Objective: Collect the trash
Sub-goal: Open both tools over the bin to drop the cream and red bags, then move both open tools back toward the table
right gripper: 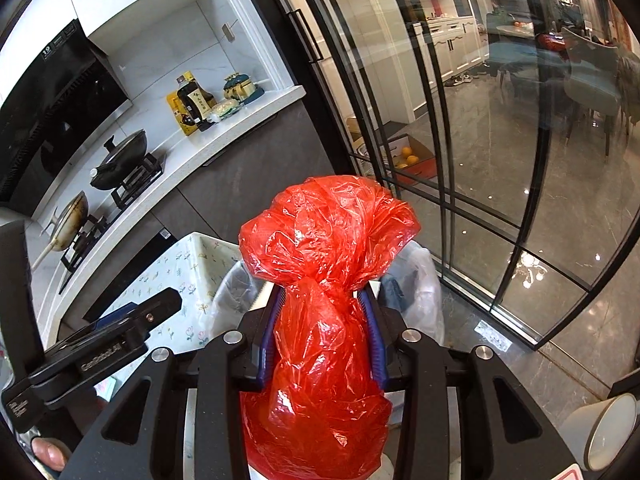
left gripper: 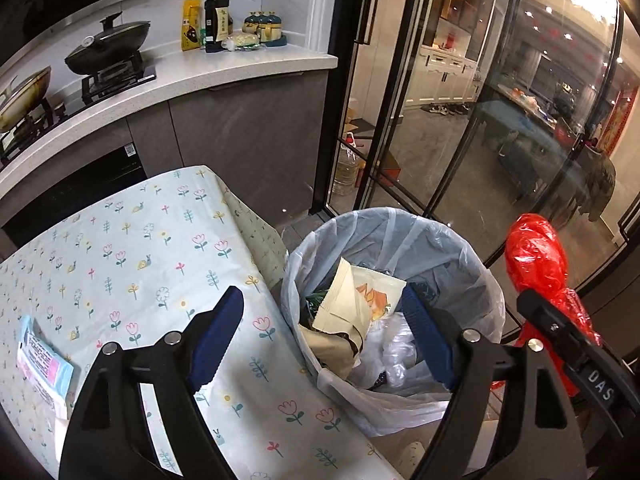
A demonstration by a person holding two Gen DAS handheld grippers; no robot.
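Observation:
My right gripper (right gripper: 325, 304) is shut on a crumpled red plastic bag (right gripper: 326, 240), which bulges beyond the fingers; the bag also shows at the right of the left wrist view (left gripper: 536, 256), held beside the bin. A trash bin lined with a pale plastic bag (left gripper: 476, 248) stands on the floor next to the table and holds a beige paper pouch (left gripper: 360, 296), clear plastic and other scraps. My left gripper (left gripper: 324, 336) is open and empty, its fingers straddling the table's edge and the bin's mouth. A blue-and-pink packet (left gripper: 42, 360) lies on the table at the left.
The table wears a floral cloth (left gripper: 132, 264). Behind it runs a kitchen counter (left gripper: 224, 76) with a stove, pans and bottles. Glass sliding doors (left gripper: 460, 100) stand to the right. A white bin (right gripper: 608, 428) sits on the floor at the lower right.

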